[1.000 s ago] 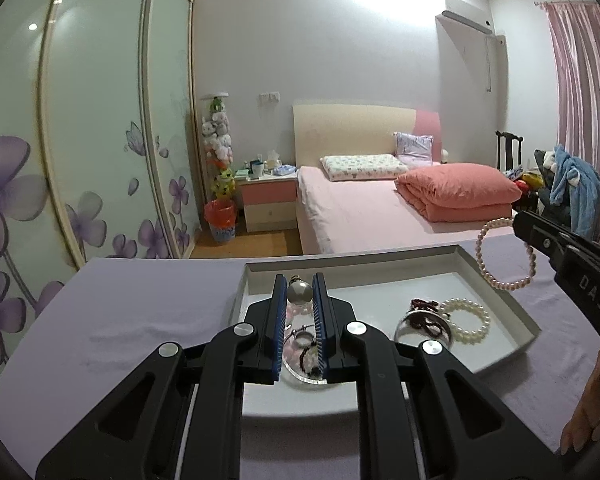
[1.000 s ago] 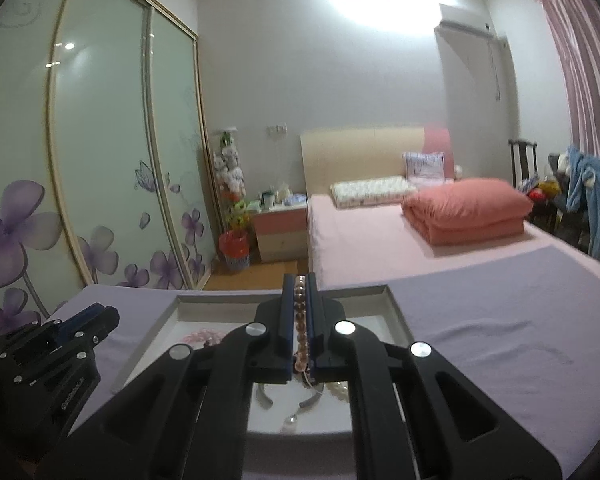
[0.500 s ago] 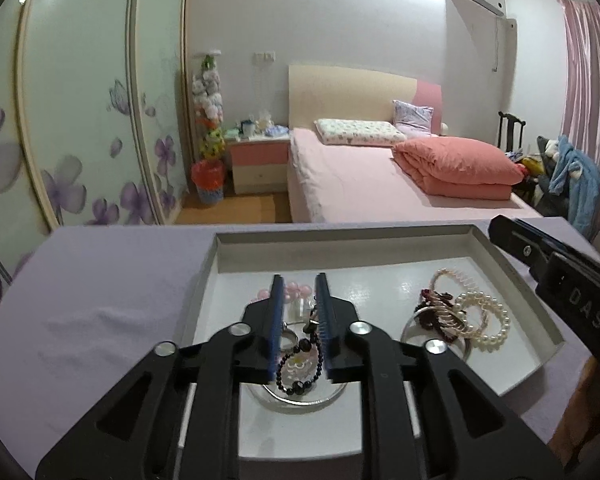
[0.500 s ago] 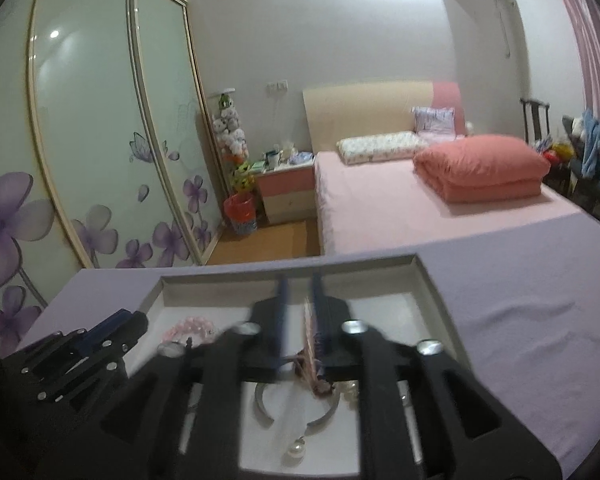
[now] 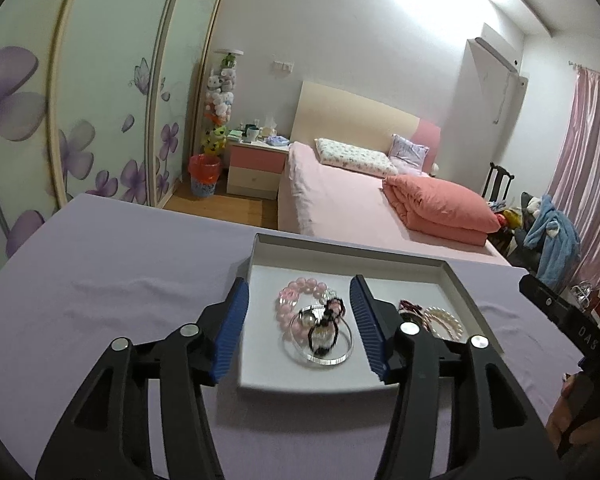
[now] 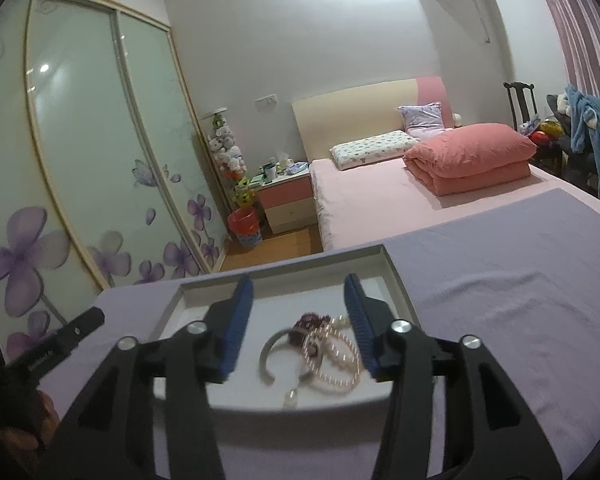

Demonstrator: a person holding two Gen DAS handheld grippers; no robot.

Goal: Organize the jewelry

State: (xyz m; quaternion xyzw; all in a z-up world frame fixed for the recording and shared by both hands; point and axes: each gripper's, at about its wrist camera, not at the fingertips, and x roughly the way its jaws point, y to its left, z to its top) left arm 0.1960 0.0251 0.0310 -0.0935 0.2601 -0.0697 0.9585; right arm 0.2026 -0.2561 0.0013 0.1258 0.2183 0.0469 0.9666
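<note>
Hovering apart, both tongs [image 5: 298,328] [image 6: 300,326] have just opened over tray [image 5: 340,250] jewelry.

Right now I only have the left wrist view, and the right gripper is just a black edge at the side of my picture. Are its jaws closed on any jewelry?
Observer: No. The right gripper is open; its jaws have just been opening, and nothing is pressed between the blue pads.
Operator: What lies below it?
Observer: A grey open-ended metal cuff bangle lies flat in the shallow white tray, just left of the white pearl bracelet.
Operator: Anything near the tray's front edge on that side?
Observer: Yes, a single white pearl drop lies close to the front rim, in front of the cuff.
</note>
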